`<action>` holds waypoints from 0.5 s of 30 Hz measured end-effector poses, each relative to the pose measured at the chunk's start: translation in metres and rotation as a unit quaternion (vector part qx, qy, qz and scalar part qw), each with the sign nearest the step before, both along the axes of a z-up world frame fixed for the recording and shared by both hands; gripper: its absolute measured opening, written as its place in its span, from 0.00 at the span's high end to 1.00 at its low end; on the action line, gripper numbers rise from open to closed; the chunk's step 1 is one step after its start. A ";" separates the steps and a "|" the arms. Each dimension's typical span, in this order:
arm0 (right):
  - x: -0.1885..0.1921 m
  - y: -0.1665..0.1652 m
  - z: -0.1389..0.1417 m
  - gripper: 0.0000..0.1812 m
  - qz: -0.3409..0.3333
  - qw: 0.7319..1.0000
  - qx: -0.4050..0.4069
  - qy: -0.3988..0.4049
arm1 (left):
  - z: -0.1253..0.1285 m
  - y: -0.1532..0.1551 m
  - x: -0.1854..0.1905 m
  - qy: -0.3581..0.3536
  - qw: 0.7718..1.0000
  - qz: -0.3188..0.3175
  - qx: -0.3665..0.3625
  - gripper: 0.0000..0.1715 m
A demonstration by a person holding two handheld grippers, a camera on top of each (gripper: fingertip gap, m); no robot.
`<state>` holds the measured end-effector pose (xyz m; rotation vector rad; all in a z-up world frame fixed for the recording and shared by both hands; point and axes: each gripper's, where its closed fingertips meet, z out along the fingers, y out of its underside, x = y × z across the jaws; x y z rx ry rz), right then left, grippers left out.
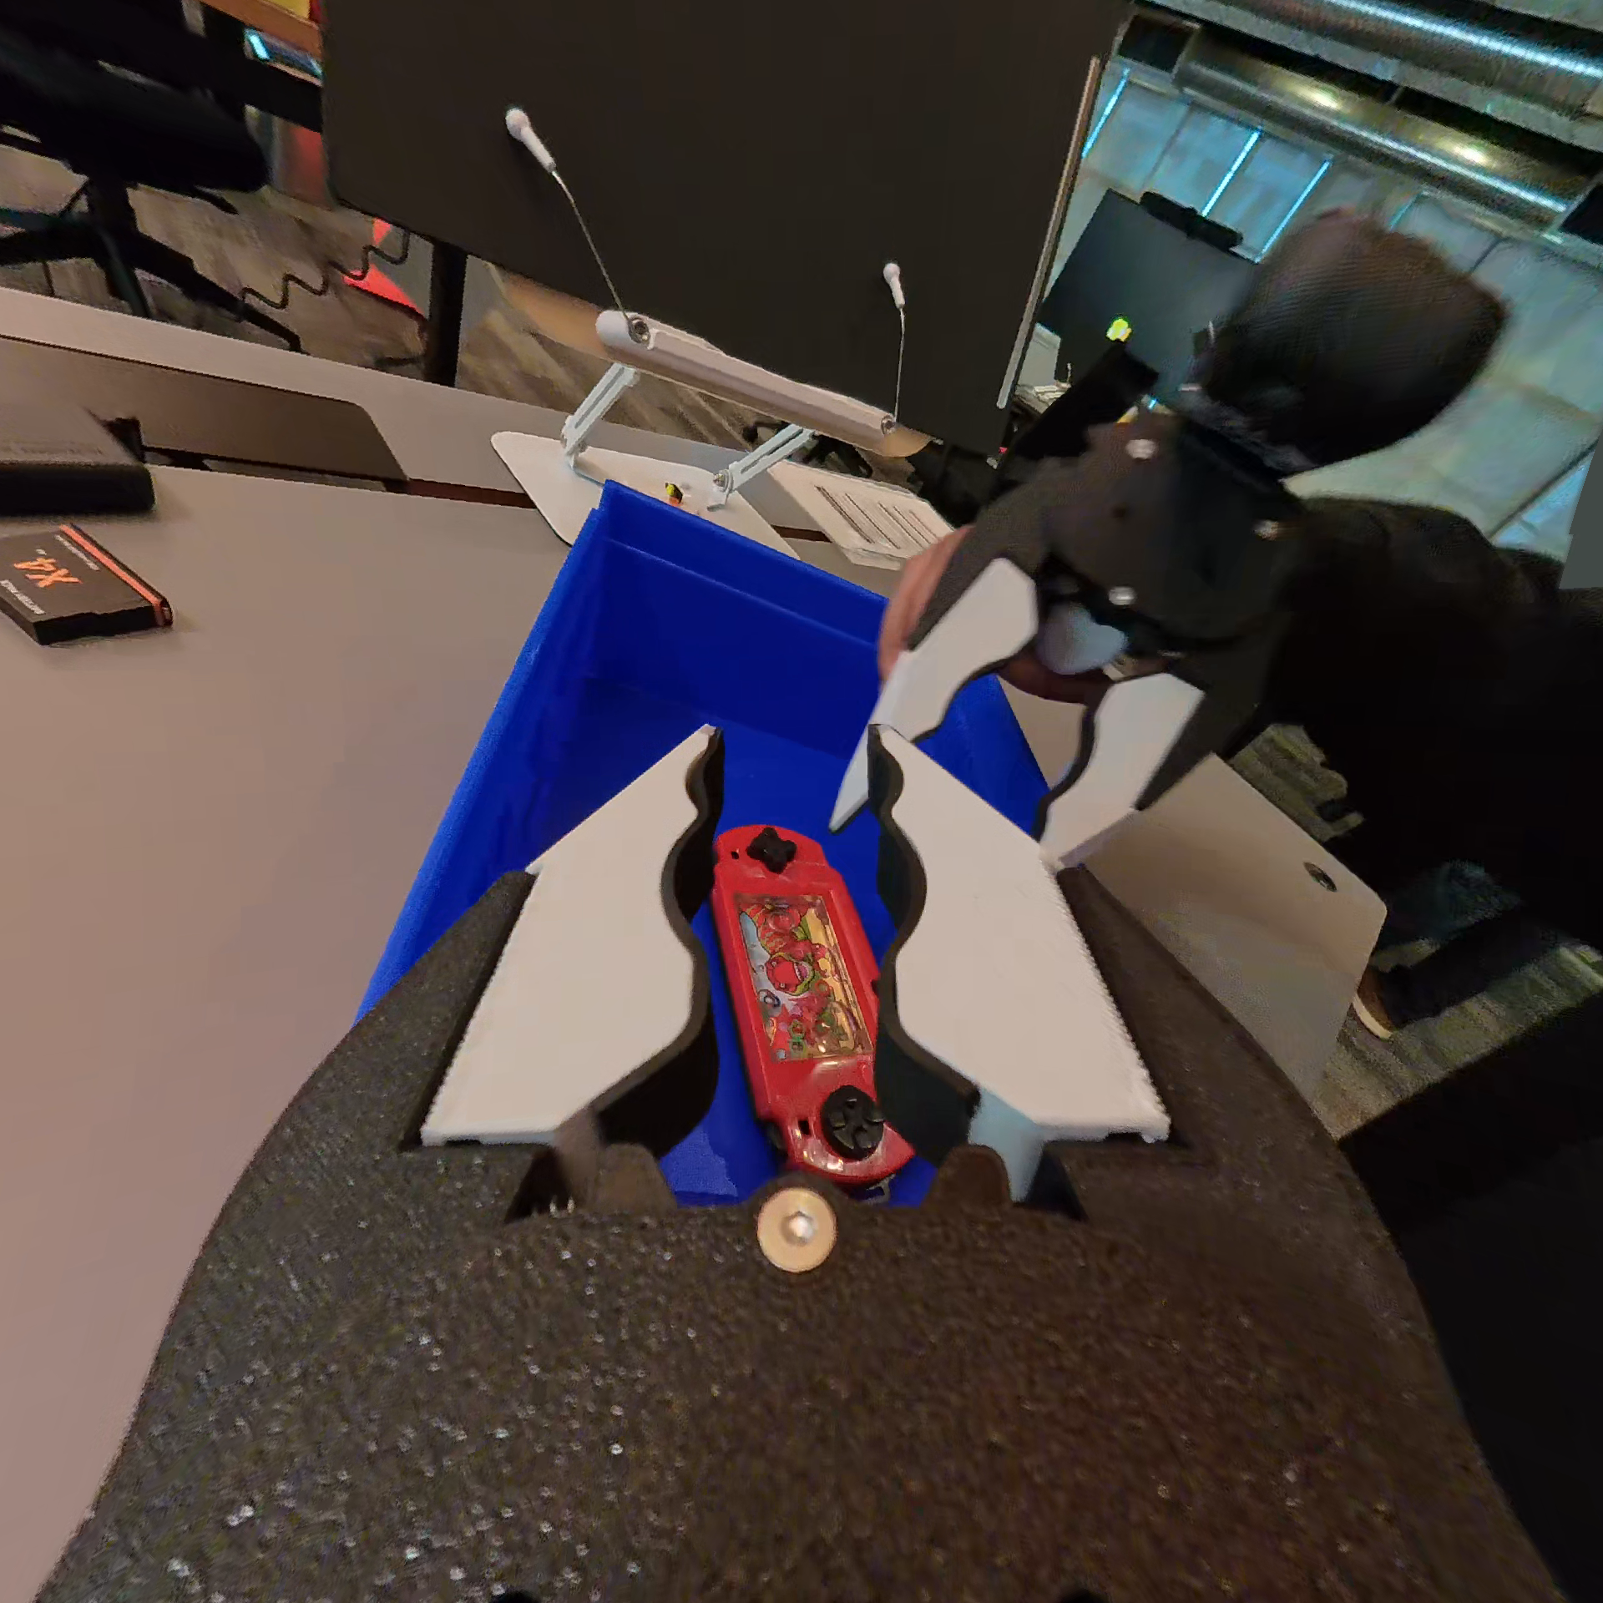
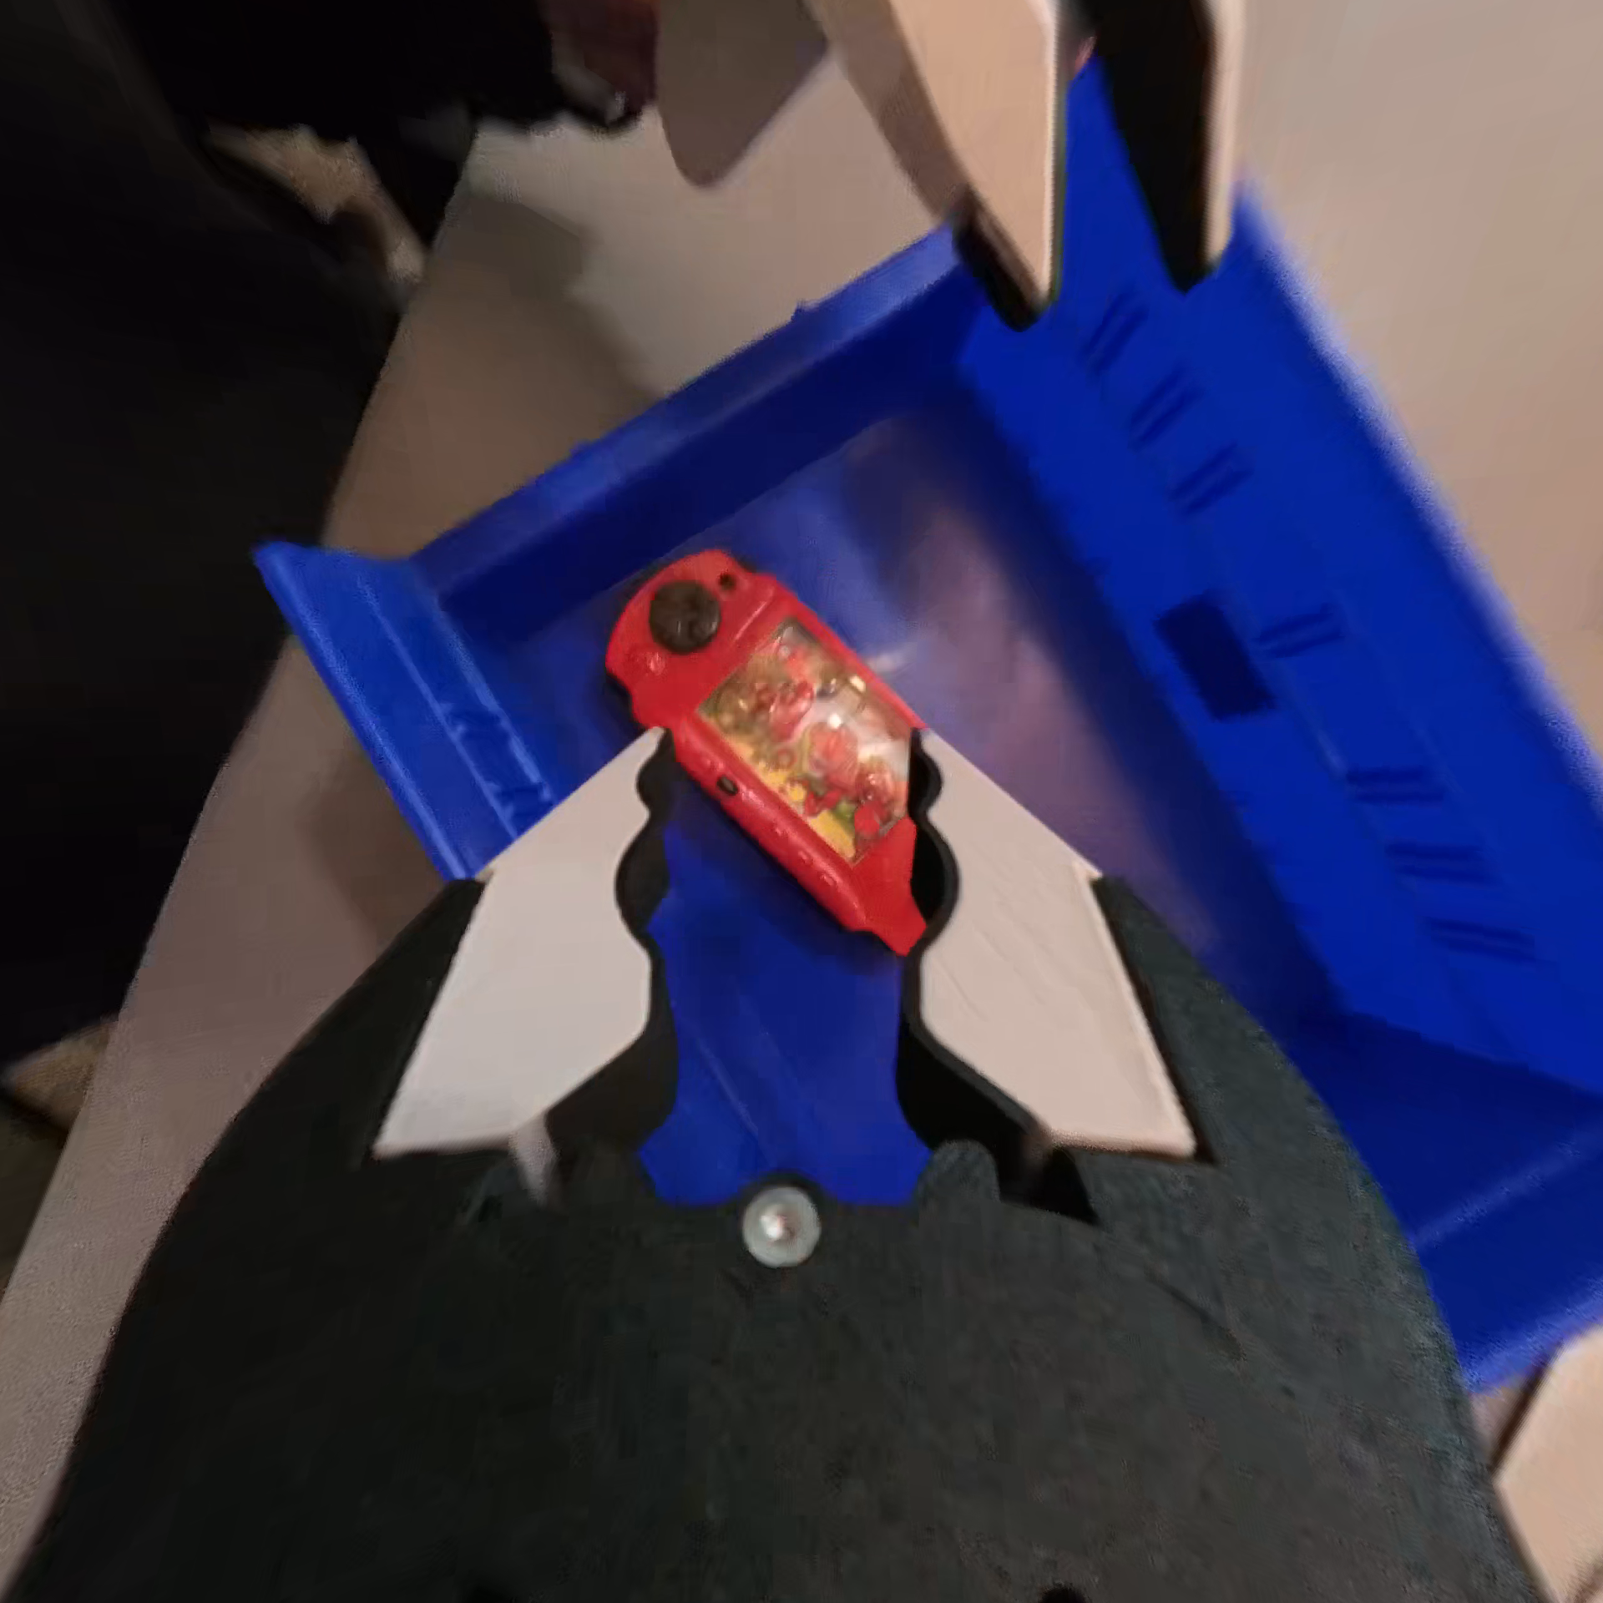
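A red handheld toy game (image 1: 802,997) with black buttons and a picture window lies flat on the floor of a blue plastic bin (image 1: 703,624). My left gripper (image 1: 794,746) is open above the bin, with the toy showing between its fingers. My right gripper (image 2: 785,737) is open and empty over the same bin (image 2: 1214,659), its right finger (image 2: 997,937) covering one end of the toy (image 2: 772,737). The right gripper also shows in the left wrist view (image 1: 945,824), held by a black-sleeved arm. The left gripper's fingers (image 2: 971,130) hang at the top of the right wrist view.
The bin stands on a grey table (image 1: 260,781). A white laptop stand (image 1: 746,382) and a black panel (image 1: 711,173) are behind it. A black box (image 1: 78,585) lies at the far left. The table's edge (image 2: 260,763) runs left of the bin. There is about 9 cm between the tips of the two grippers.
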<state>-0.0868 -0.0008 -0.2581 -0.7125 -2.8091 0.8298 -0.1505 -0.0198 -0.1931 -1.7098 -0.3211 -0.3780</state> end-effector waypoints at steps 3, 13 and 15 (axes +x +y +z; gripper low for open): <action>-0.005 0.005 -0.027 0.69 0.085 0.994 0.059 -0.038 | -0.002 -0.005 0.000 -0.008 1.000 0.000 0.004 0.81; 0.000 -0.012 -0.085 0.55 0.253 0.954 0.162 -0.001 | -0.006 -0.009 -0.004 0.017 0.999 -0.024 0.026 0.81; -0.001 -0.013 -0.085 0.56 0.249 0.957 0.151 -0.010 | -0.003 -0.006 -0.004 0.017 0.999 -0.031 0.036 0.81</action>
